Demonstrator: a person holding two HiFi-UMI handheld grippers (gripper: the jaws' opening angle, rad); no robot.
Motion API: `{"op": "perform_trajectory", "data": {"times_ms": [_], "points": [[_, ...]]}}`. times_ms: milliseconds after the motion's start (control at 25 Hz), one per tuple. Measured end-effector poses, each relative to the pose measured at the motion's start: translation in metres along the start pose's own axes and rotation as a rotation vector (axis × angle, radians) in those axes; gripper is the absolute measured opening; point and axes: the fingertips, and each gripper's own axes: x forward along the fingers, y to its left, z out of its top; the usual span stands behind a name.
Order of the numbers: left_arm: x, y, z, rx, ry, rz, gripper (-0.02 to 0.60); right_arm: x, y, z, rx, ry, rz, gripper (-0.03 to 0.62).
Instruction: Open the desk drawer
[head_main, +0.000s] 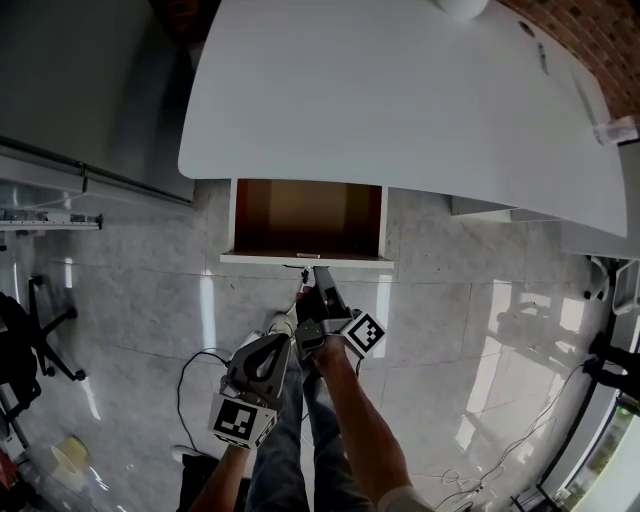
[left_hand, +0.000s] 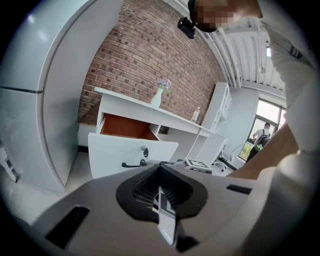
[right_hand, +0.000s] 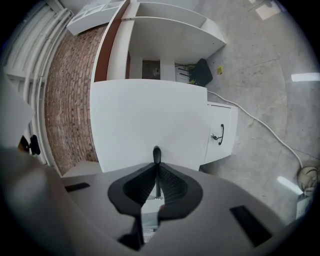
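The drawer (head_main: 308, 215) stands pulled out from under the front edge of the white surface (head_main: 400, 90), its brown inside open to view. My right gripper (head_main: 322, 285) is at the drawer's white front, with its jaws narrowed down tight on the thin dark handle (right_hand: 156, 154), whose tip pokes out past them. My left gripper (head_main: 268, 350) hangs back near my leg, apart from the drawer, its jaws closed together with nothing between them.
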Motion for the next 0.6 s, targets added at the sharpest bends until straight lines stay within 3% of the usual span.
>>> {"op": "perform_trajectory", "data": {"times_ms": [600], "points": [[-0.005,0.009,0.006,-0.015,-0.008,0.002,0.012,-0.027,-0.052,-0.019,0.025,0.029,-0.157,0.034]]}}
